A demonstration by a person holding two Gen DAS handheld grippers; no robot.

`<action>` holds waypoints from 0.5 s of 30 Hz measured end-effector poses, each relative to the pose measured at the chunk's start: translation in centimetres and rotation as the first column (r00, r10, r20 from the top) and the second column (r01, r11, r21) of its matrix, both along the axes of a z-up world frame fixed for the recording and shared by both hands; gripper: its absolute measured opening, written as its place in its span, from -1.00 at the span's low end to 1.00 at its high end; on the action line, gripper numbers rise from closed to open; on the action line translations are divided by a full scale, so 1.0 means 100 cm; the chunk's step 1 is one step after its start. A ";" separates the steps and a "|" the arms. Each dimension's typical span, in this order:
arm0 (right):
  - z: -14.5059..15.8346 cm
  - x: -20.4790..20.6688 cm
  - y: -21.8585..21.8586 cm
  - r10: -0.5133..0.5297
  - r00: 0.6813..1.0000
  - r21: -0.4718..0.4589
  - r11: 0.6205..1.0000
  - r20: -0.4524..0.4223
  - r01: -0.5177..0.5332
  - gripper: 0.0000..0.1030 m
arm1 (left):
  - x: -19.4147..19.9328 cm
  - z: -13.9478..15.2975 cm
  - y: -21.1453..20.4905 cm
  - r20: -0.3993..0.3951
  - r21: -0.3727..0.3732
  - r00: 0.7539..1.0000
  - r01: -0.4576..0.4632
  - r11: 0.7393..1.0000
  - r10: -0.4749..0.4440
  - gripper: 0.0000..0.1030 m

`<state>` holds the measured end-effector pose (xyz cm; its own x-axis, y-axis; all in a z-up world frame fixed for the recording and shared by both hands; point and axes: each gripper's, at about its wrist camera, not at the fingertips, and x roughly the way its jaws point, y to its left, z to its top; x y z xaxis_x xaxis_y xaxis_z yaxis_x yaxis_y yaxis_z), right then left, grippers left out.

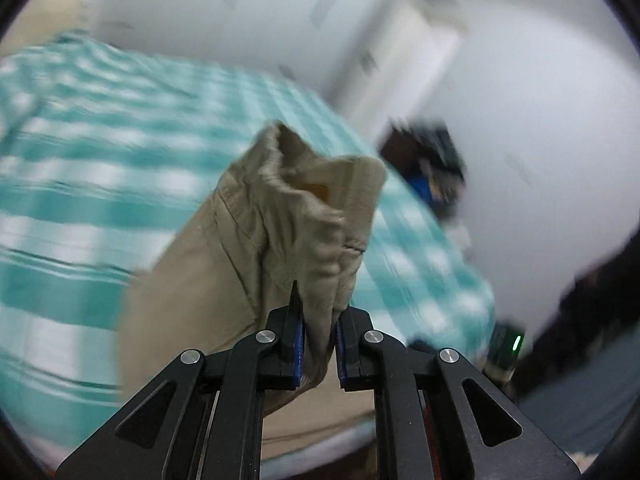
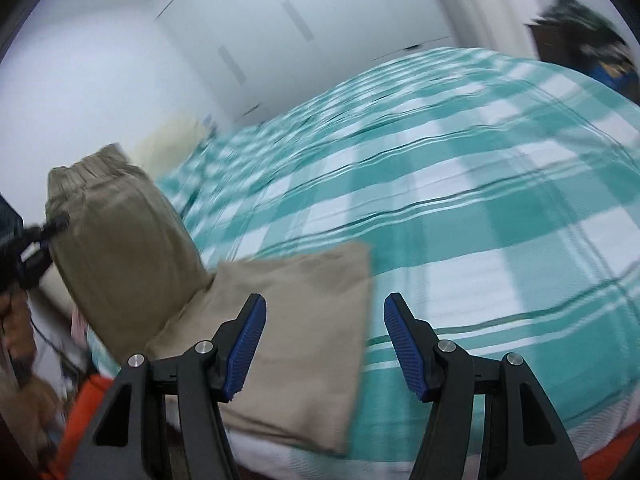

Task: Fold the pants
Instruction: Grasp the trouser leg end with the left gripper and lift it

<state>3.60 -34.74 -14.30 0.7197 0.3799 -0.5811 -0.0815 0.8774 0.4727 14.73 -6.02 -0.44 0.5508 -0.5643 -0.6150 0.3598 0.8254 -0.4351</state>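
The bed (image 2: 500, 208) fills most of both views, covered in a teal-and-white check, much of it smeared by motion blur. Behind the bed stand white walls and a white wardrobe (image 2: 280, 40) with slim vertical handles; past the bed's far corner sits a dark, blurred heap of things (image 1: 434, 168) that cannot be made out.

The pants (image 2: 280, 320) are khaki and lie at the bed's near edge. One part rests flat on the cover, its long axis running roughly from the near edge toward the middle of the bed. The other part is raised off the bed, standing up at the near-left side with the gathered elastic waistband (image 1: 304, 168) at the top, pointing up and away from the cover. A small orange-brown tag (image 1: 318, 190) shows inside the waistband; no writing on it can be read.

The left gripper (image 1: 320, 340) is clamped on a bunched fold of the pants just below the waistband, cloth squeezed between its blue pads (image 1: 300, 344). The right gripper (image 2: 324, 344) hovers over the bed's near edge with its jaws apart and nothing between them; its left pad lies over the flat part of the pants, whether touching cannot be told.
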 end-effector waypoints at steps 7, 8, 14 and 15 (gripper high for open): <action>-0.016 -0.004 -0.056 -0.130 0.989 0.152 0.978 -0.076 0.141 0.19 | -0.003 -0.088 -0.106 -0.146 0.249 0.971 0.219 0.943 -0.187 -0.37; -0.018 -0.006 -0.058 -0.131 0.988 0.173 0.974 -0.083 0.144 0.19 | -0.012 -0.079 -0.100 -0.134 0.213 0.971 0.224 0.951 -0.199 -0.12; -0.023 0.004 -0.046 0.032 0.997 0.346 0.938 -0.076 -0.003 0.19 | -0.044 -0.030 -0.006 0.025 0.213 0.989 0.135 0.968 -0.144 0.51; -0.027 0.008 -0.040 0.092 0.992 0.437 0.898 -0.083 -0.046 0.19 | -0.042 -0.031 0.008 0.025 0.233 0.990 0.130 0.964 -0.139 0.51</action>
